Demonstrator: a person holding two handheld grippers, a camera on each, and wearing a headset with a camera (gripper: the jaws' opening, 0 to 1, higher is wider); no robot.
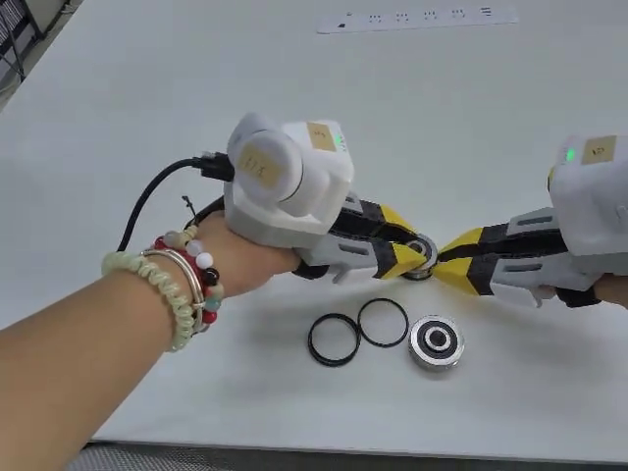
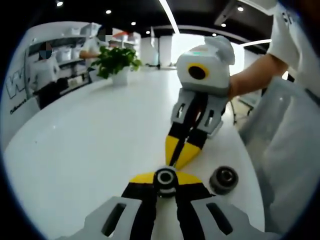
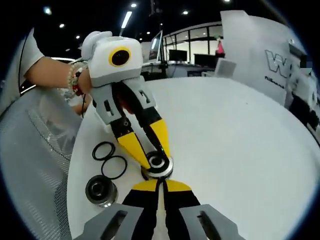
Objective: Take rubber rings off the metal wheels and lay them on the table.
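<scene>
Two rings [image 1: 310, 340] are lying loose — left gripper [image 1: 412, 254] is clamping wheel [image 2: 165, 177]; right gripper [image 3: 161, 186], jaws together, is touching its rim.

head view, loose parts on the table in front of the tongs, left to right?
rubber ring → second rubber ring → metal wheel, lying flat
</scene>
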